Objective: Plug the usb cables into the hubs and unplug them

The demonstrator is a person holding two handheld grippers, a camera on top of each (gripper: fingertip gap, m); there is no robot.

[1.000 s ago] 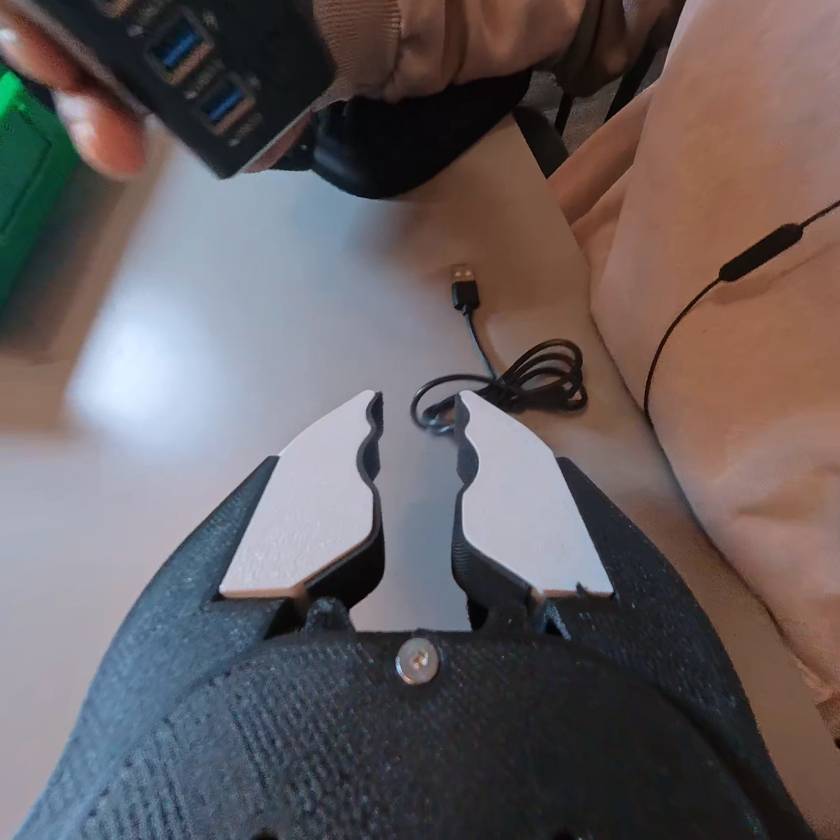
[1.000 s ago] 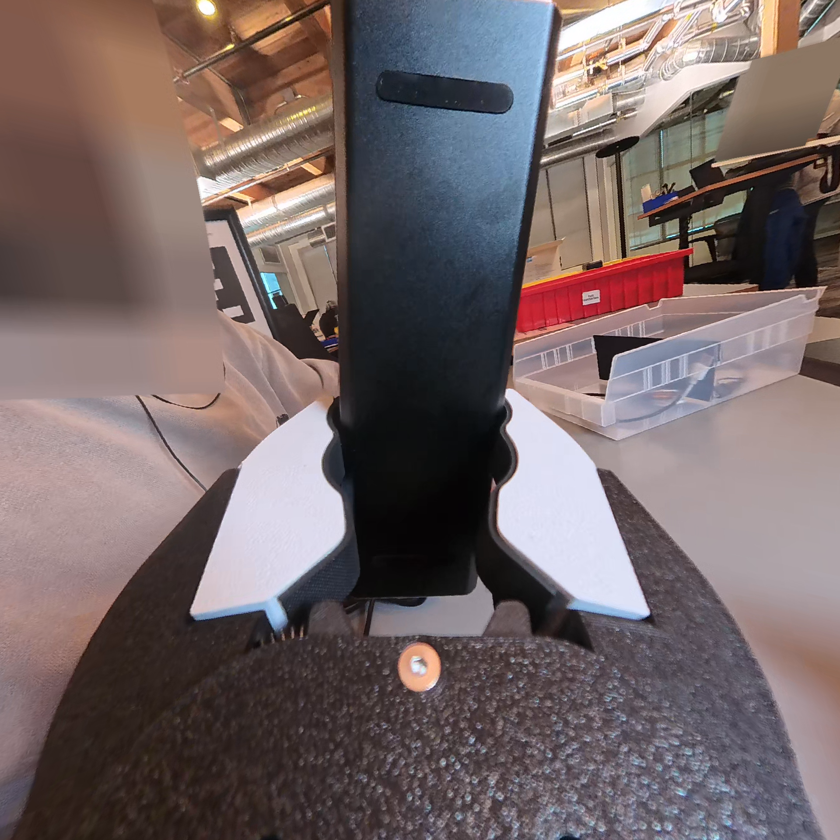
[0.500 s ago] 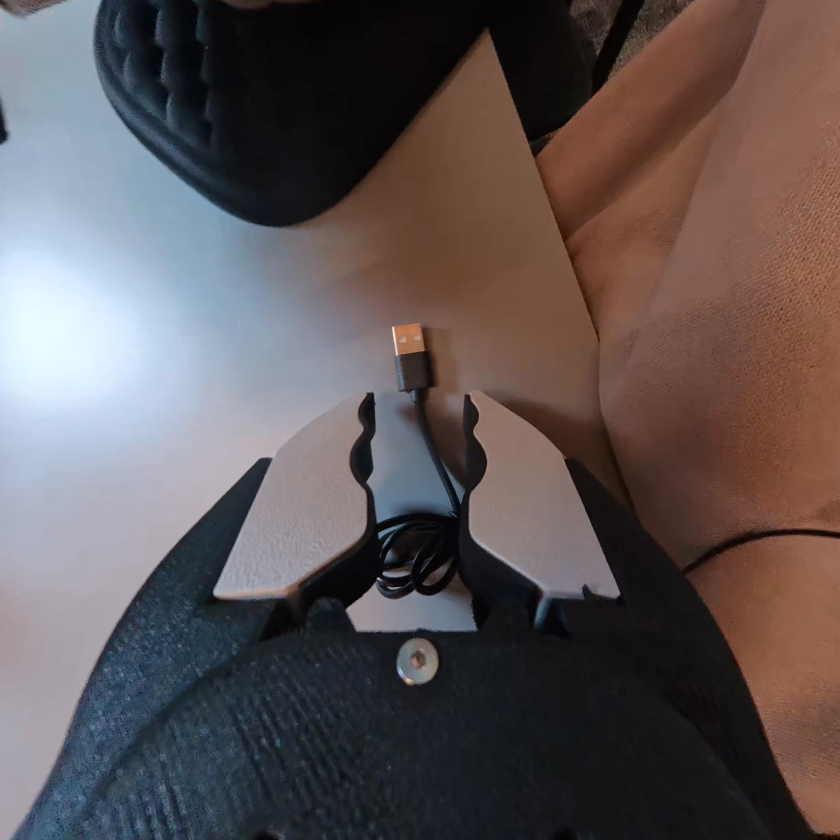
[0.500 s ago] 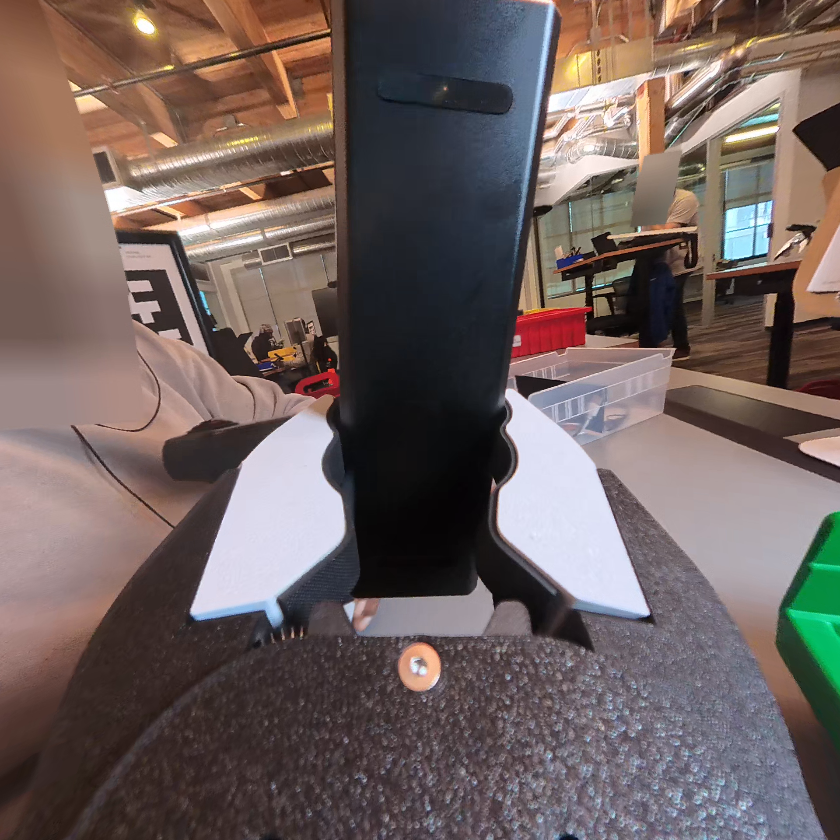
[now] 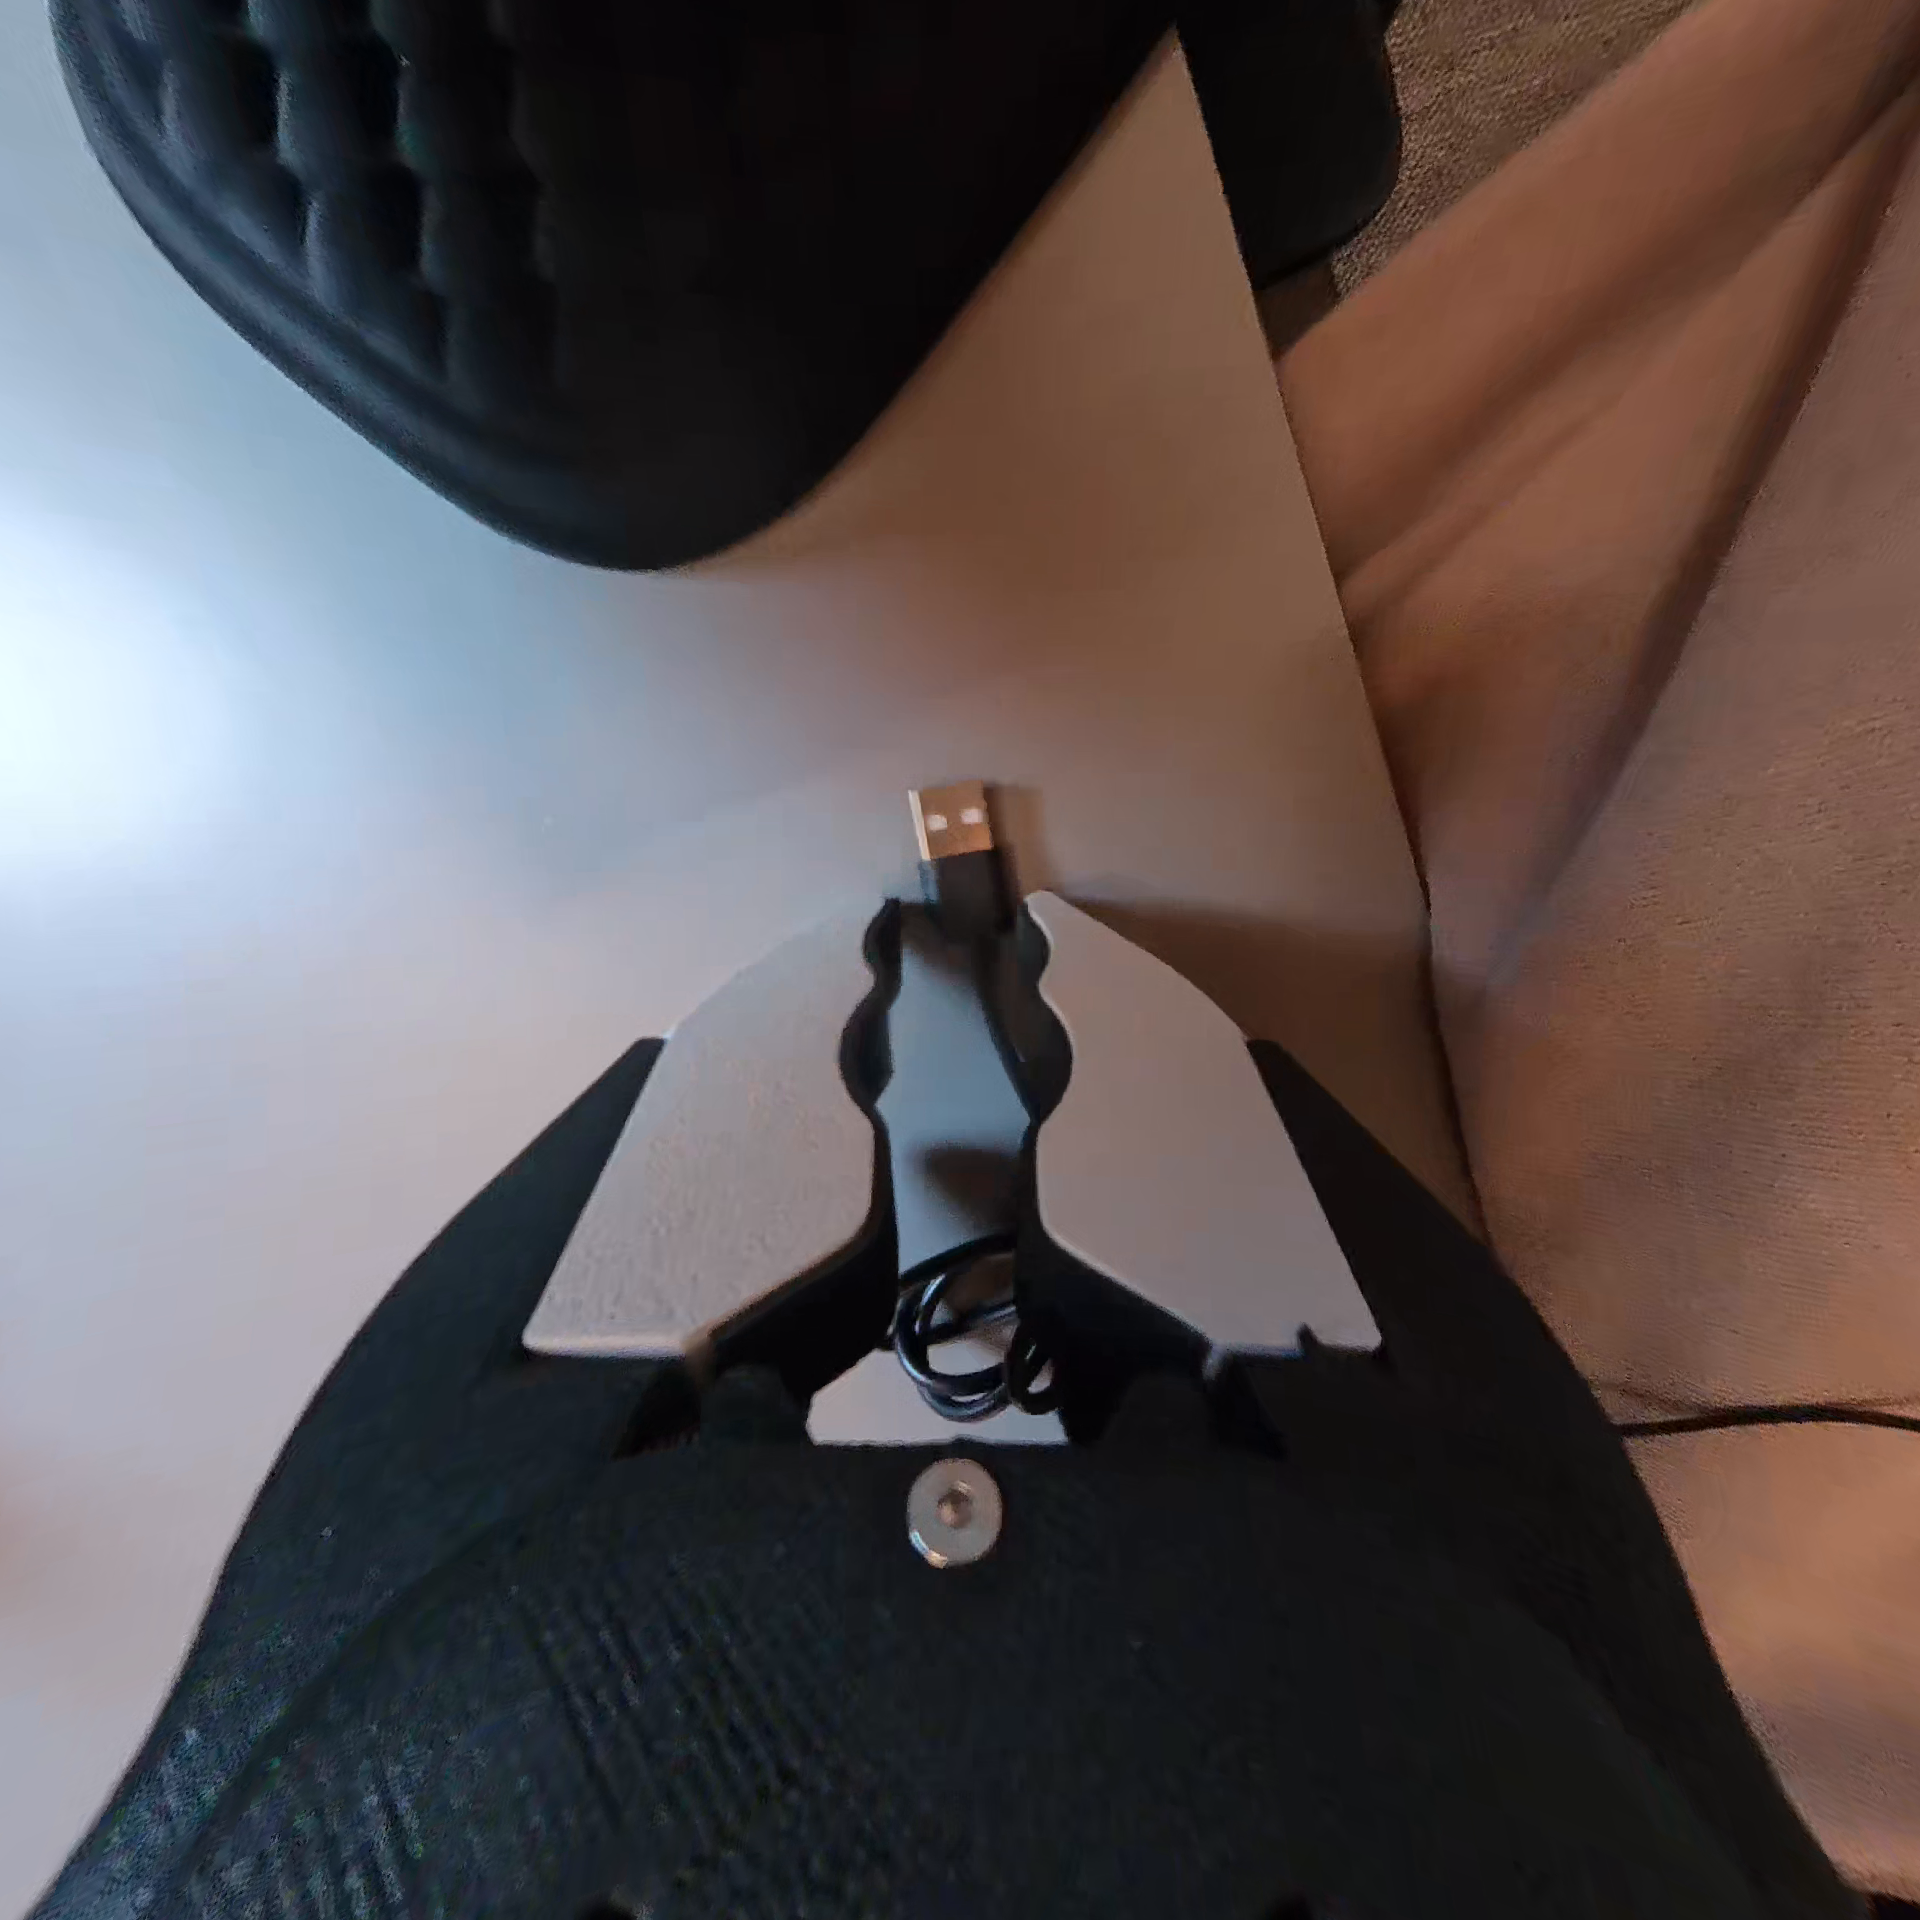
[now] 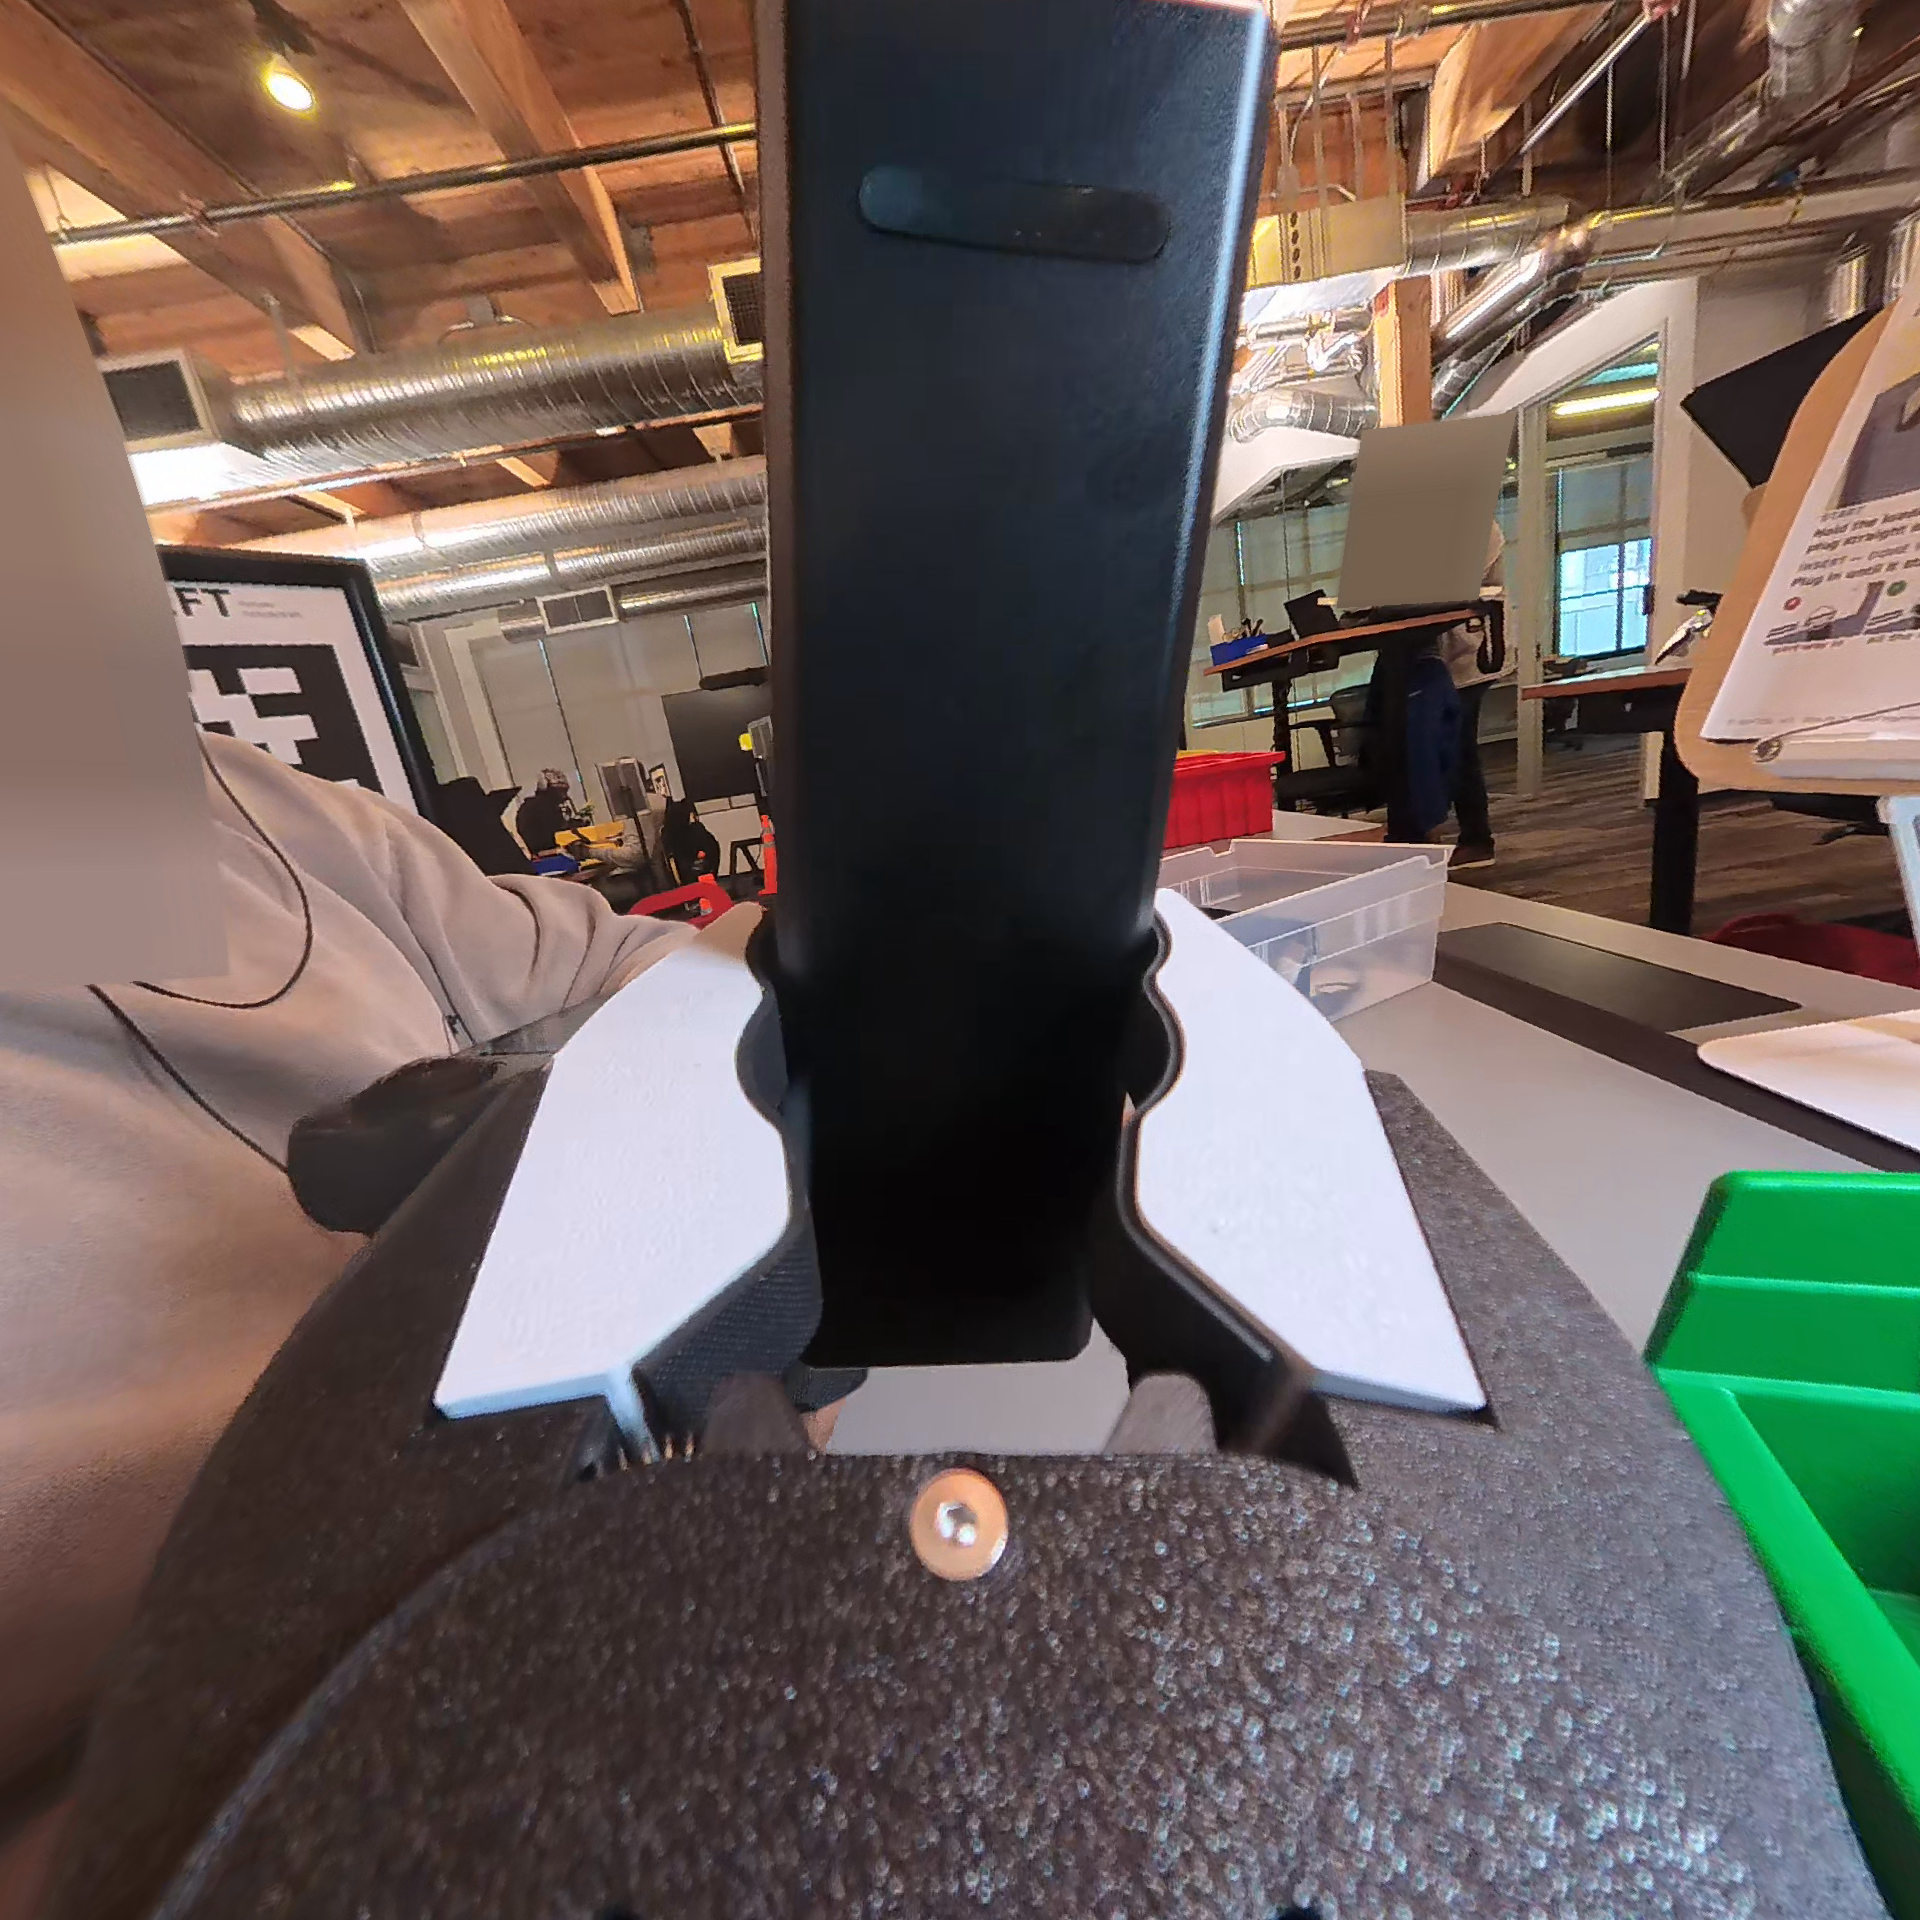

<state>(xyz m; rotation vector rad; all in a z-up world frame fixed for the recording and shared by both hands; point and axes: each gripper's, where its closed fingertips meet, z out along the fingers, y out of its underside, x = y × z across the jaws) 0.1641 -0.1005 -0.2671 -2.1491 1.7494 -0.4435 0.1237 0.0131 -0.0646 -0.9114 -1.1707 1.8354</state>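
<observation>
Jaws of left gripper [image 5: 954, 920] part-open astride USB plug [image 5: 954, 847] on table [image 5: 416, 831], gripping nothing; right gripper [image 6: 961, 997] clamps rigid hub [image 6: 997, 623]. Cable light, limp: grasp plug's stiff black housing.

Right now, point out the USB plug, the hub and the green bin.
USB plug [image 5: 951, 834], left wrist view, metal shell.
hub [image 6: 997, 727], right wrist view, black back face.
green bin [image 6: 1808, 1340], right wrist view, divider wall.
</observation>
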